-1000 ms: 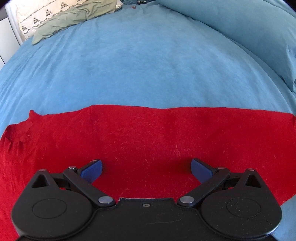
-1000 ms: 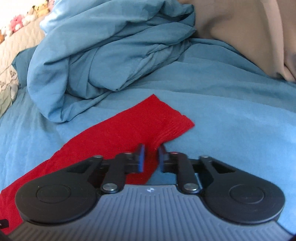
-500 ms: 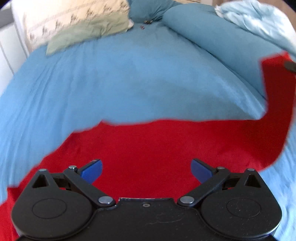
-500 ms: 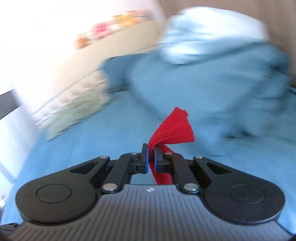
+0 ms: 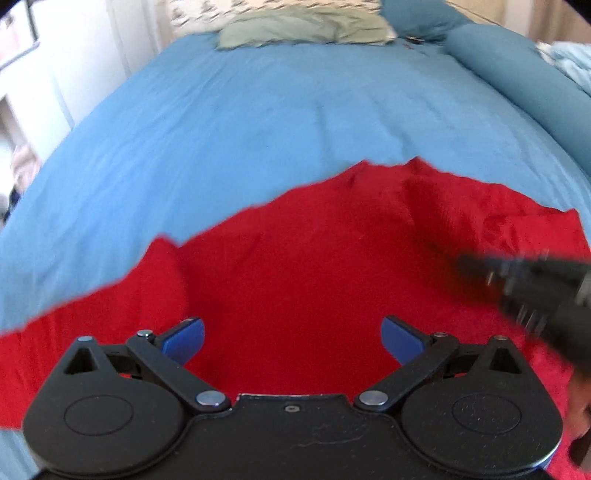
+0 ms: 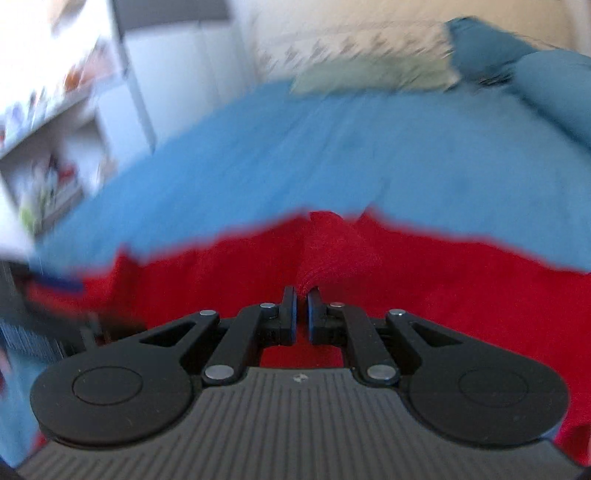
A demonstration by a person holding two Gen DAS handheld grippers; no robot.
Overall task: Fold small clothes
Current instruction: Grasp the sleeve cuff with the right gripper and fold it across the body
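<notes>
Blue bedspread underneath, stretched over a bed, with a green-grey pillow and a darker blue bolster at the far end; white shelving off to one side, too smeared to read.

Red garment spread low across the bedspread, nearest the cameras, its far edge humped to a peak near the middle. One end apparently doubled over onto the rest, judging by the ridge and the darker crease on the right of the left wrist view.

Left tongs wide apart, blue pads spread, gripping nothing; hovering over or pressing on the red cloth, probably to pin the body flat while the other end travels. Contact with the cloth not discernible.

Right tongs drawn nearly together with only a thin slit between, a ribbed red end rising just beyond the tips; likely pinched there to carry it across for the fold, though the actual bite sits behind the fingers.

Right tongs also seen as a dark streak at the right edge of the left view, blurred. Garment's type unclear; near edge cut off below both devices. Right wrist view heavily motion-blurred throughout.
</notes>
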